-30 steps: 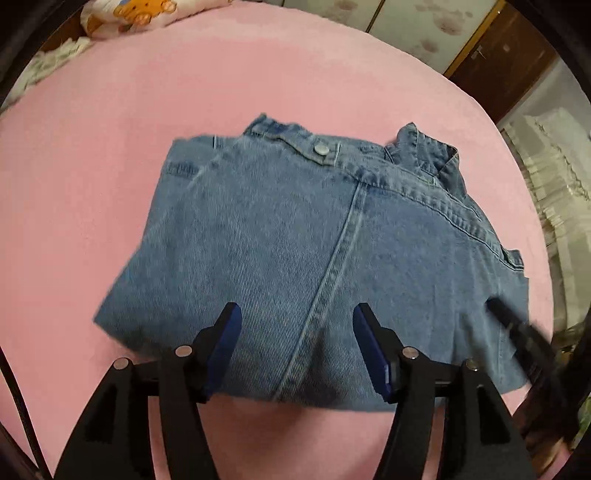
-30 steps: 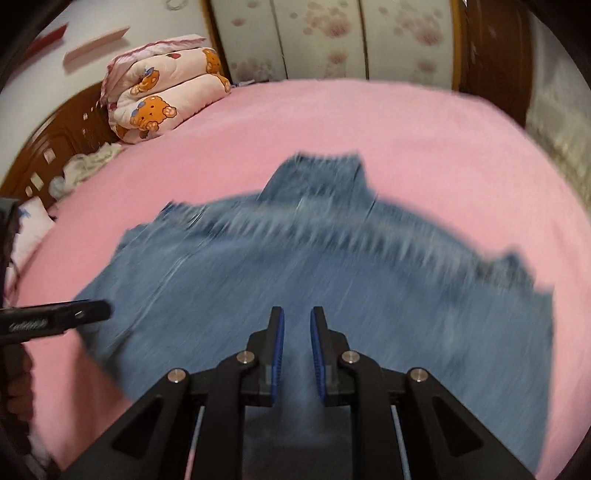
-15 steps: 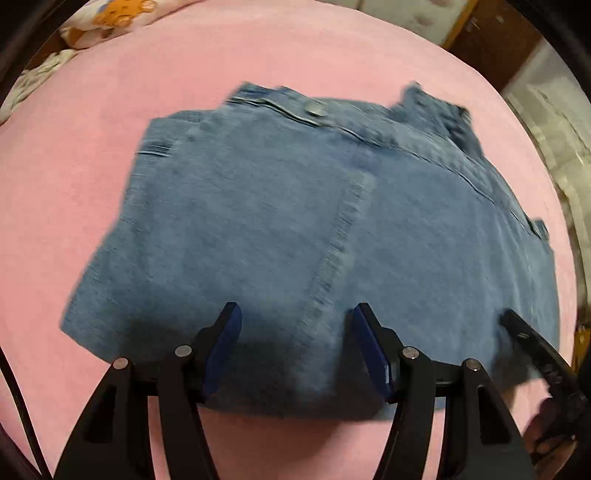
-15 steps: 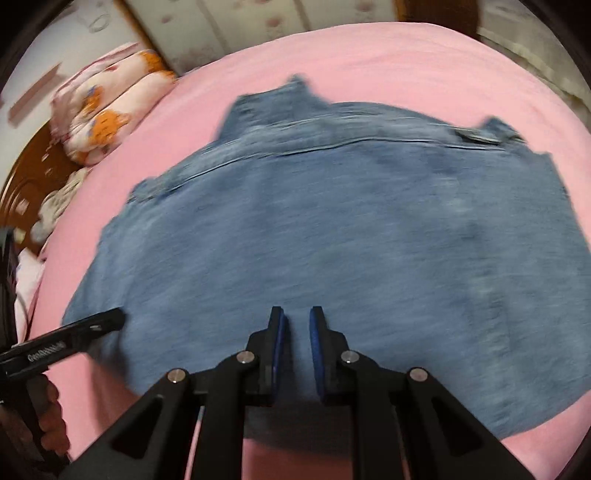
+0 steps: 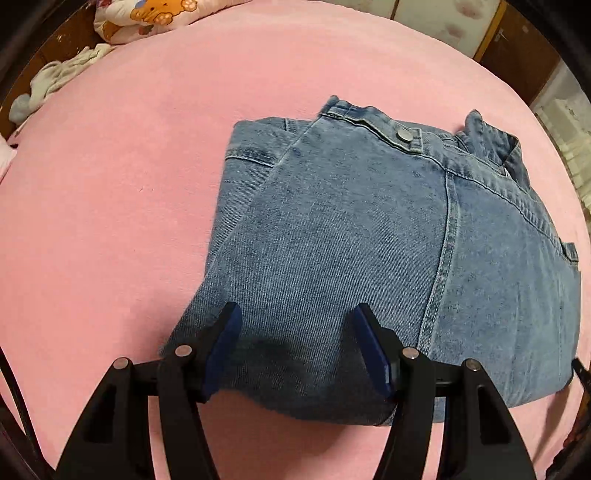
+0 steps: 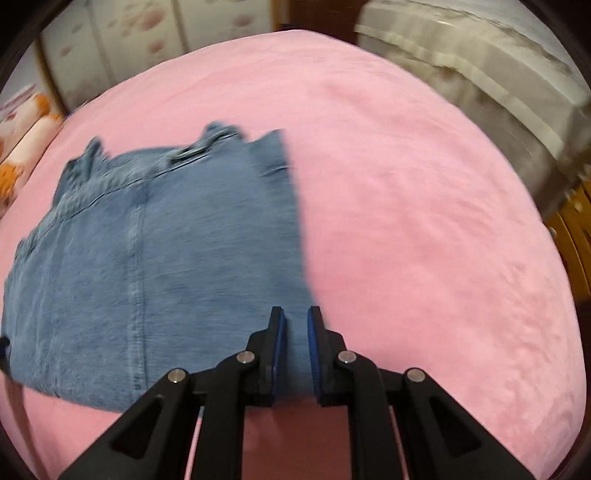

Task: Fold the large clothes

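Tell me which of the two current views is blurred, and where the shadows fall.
Left wrist view: sharp; the denim garment shows crisp stitching, with a dark shadow between the left gripper fingers. Right wrist view: motion-blurred throughout, garment seams and background smeared; only the right gripper is crisp. Both views bulge the pink bedspread with fisheye distortion.

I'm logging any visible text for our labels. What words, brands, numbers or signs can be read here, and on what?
None can be read.
Metal button on the denim jacket: any stamping too small to read.
Cartoon quilt: pictures only, no words.
Right wrist view: blurred, no lettering shows.
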Action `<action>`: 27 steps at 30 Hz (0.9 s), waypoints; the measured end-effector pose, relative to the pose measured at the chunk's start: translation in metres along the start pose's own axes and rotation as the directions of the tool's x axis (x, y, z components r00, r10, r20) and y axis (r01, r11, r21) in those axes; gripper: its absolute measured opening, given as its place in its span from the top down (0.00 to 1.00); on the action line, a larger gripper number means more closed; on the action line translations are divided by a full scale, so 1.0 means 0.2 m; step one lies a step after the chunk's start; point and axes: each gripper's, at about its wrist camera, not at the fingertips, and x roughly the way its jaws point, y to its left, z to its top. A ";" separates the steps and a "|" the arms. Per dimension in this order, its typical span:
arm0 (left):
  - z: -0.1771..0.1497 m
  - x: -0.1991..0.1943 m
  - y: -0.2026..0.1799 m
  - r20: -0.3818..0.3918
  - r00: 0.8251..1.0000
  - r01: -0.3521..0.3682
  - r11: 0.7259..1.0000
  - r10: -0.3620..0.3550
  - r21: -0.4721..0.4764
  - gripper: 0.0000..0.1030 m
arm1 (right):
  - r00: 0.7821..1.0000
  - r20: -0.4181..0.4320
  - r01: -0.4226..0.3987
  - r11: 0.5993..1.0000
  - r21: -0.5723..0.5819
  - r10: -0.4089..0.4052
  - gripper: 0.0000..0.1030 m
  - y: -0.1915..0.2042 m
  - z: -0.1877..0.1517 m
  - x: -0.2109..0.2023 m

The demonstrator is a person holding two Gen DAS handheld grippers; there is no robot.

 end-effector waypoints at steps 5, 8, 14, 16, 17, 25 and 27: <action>-0.01 -0.02 -0.03 -0.009 1.000 -0.020 1.000 0.020 0.007 0.41 | 0.999 0.004 -0.035 0.995 0.093 0.035 0.84 0.02 0.03 -0.09; -0.03 -0.07 -0.02 -0.009 1.000 0.009 1.000 -0.009 -0.024 0.40 | 0.991 0.057 -0.128 0.986 0.107 0.123 0.84 0.14 0.07 -0.17; -0.14 -0.15 0.03 -0.049 0.992 0.112 0.985 -0.119 -0.127 0.40 | 0.946 0.073 -0.319 0.947 0.027 0.316 0.96 0.59 0.14 -0.20; -0.19 -0.15 0.05 -0.085 0.985 0.135 0.978 -0.150 -0.156 0.40 | 0.939 0.032 -0.342 0.940 -0.020 0.342 1.00 0.79 0.14 -0.17; -0.22 -0.15 0.06 -0.104 0.982 0.142 0.976 -0.160 -0.164 0.40 | 0.935 0.012 -0.355 0.934 -0.039 0.355 1.00 0.88 0.15 -0.15; -0.36 -0.10 0.19 -0.152 0.950 0.224 0.935 -0.272 -0.276 0.33 | 0.913 -0.104 -0.400 0.916 -0.026 0.396 1.00 1.24 0.08 0.01; -0.38 -0.08 0.24 -0.139 0.942 0.251 0.915 -0.306 -0.315 0.33 | 0.920 -0.132 -0.374 0.927 -0.020 0.369 1.00 1.27 0.07 0.06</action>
